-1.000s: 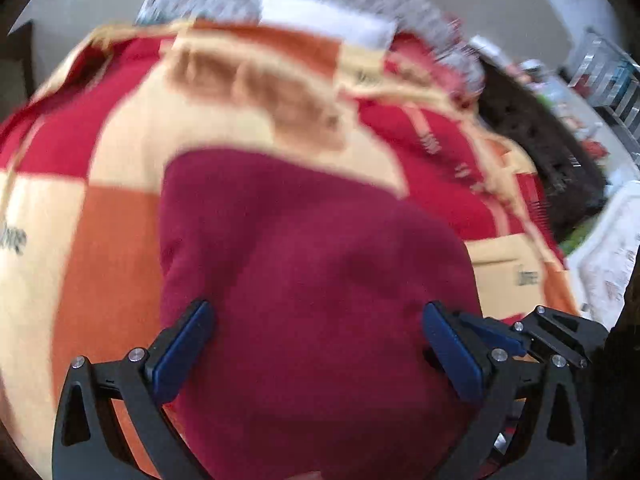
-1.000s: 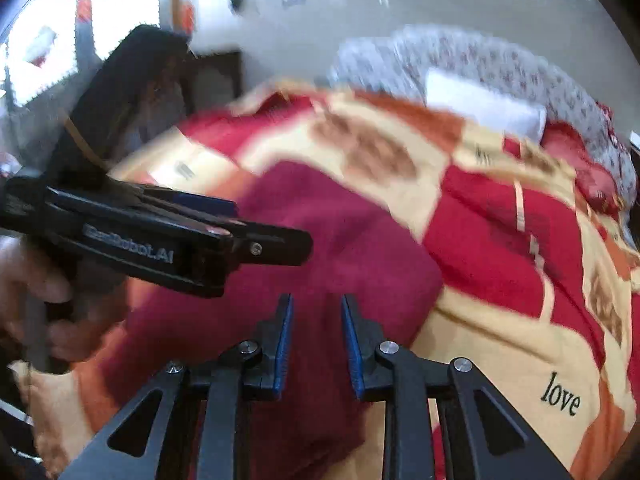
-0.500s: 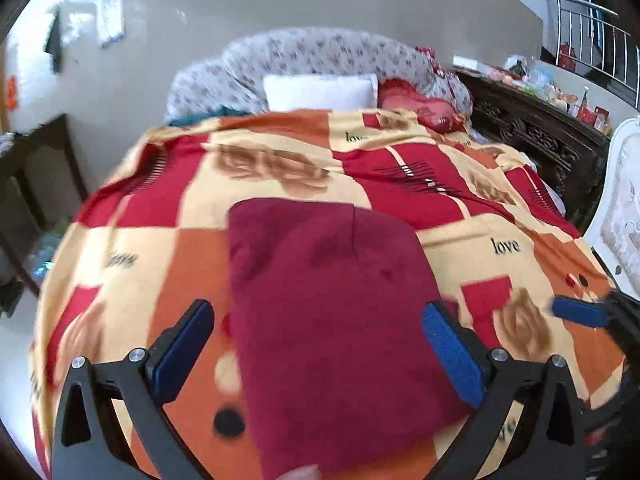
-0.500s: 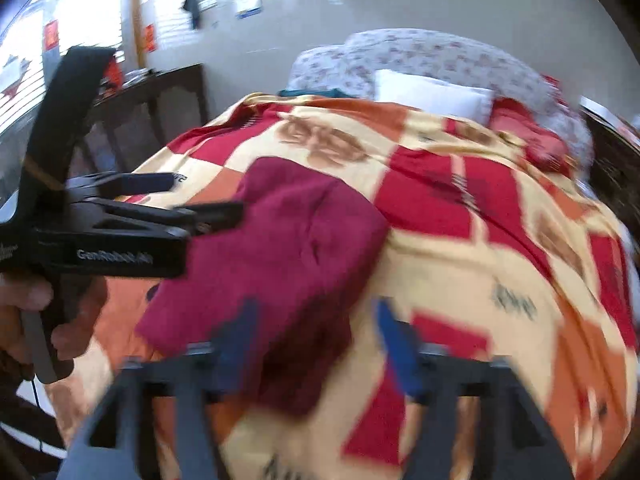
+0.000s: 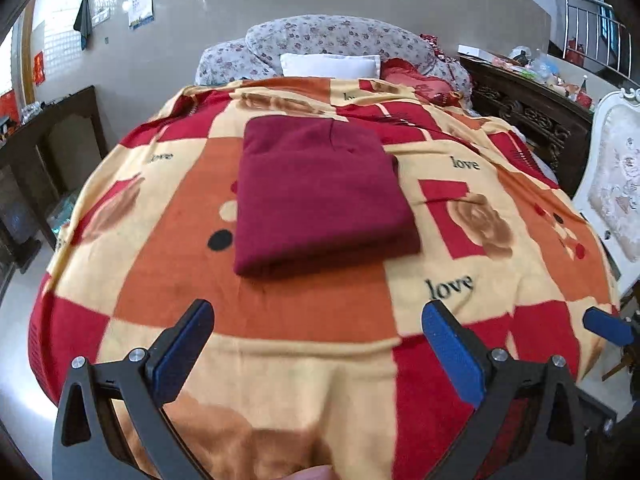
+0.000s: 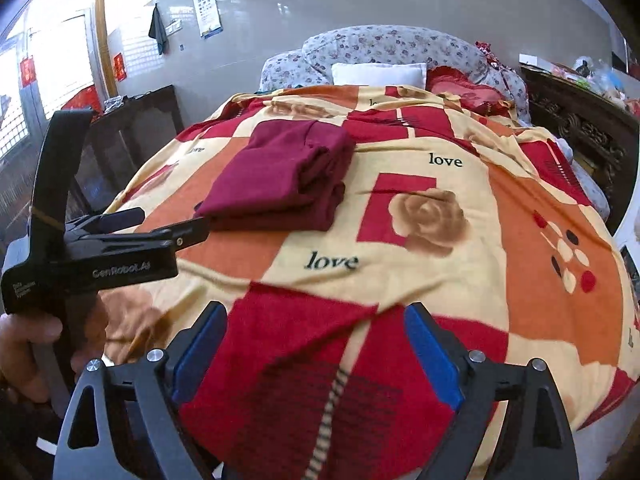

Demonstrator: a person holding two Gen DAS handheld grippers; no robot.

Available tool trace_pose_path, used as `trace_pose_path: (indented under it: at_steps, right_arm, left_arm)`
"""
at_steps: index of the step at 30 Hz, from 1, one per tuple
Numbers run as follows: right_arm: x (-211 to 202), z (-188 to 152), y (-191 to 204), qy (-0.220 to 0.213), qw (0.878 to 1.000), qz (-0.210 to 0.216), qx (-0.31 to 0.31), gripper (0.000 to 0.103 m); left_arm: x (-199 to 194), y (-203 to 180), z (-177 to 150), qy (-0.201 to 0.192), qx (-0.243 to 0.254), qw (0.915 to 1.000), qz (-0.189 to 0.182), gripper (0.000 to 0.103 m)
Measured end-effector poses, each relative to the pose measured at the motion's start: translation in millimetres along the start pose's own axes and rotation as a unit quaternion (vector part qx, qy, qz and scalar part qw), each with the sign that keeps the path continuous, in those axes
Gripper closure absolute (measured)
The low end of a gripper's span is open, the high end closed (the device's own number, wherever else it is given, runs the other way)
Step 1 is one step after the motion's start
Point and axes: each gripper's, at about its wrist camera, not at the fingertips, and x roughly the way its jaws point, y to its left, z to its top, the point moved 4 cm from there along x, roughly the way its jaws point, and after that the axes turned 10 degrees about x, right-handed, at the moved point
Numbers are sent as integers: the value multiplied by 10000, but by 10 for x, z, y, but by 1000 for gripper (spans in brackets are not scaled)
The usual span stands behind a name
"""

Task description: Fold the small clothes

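Folded maroon garment sits flat on the bed's blanket; left gripper and right gripper hang well short of it, both spread wide, nothing between them, right one just opened.

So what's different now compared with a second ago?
Both grippers have pulled back from the folded maroon garment. The right gripper, nearly shut over it before, has just been opening, with nothing between its pads. The left gripper stayed open. The garment stays folded on the patterned blanket.

My left gripper & right gripper: showing black frames, blue pads, silver screws; white "GenRobot.AI" lettering on left's side.
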Motion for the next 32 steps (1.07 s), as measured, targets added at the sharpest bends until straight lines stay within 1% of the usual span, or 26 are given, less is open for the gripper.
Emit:
trace_pose_path:
  at_steps: [1,3,7,15,23,26,29,32]
  right_arm:
    - [-27,-24,3,-27,10000,-6,-12,10]
    - [-43,-62,7,-17,10000,-51,-44,10]
    - [-43,-85,1,-19,9999,-149,-84,10]
    - [-69,-72,7,-71,9999,-110,-59,10]
    - [-85,-16,23,-127,9998,-109,-61,10]
    - [-91,-13,25,-129,9998,-134,-72,10]
    - [-96,-13,32,-136,9998,-134,-81,10]
    - [-91,-9,44,-140,9998,-132,-108,10]
  left_arm:
    - [-4,-24,-23,26,-17,10000,-51,0]
    - [-4,-33,-63,79,-26,10000,-2,0]
    - [28,-29,-128,190,-100,9998,-32,0]
    - [75,34,-129,261,-164,9995,25,0]
    - [93,53,-131,271,-178,9995,-11,0]
    - [91,50,-135,278,-214,9993,-96,0]
    - [75,56,-128,205,-220,9993,-203,0]
    - [51,37,-116,118,-98,9999,-60,0]
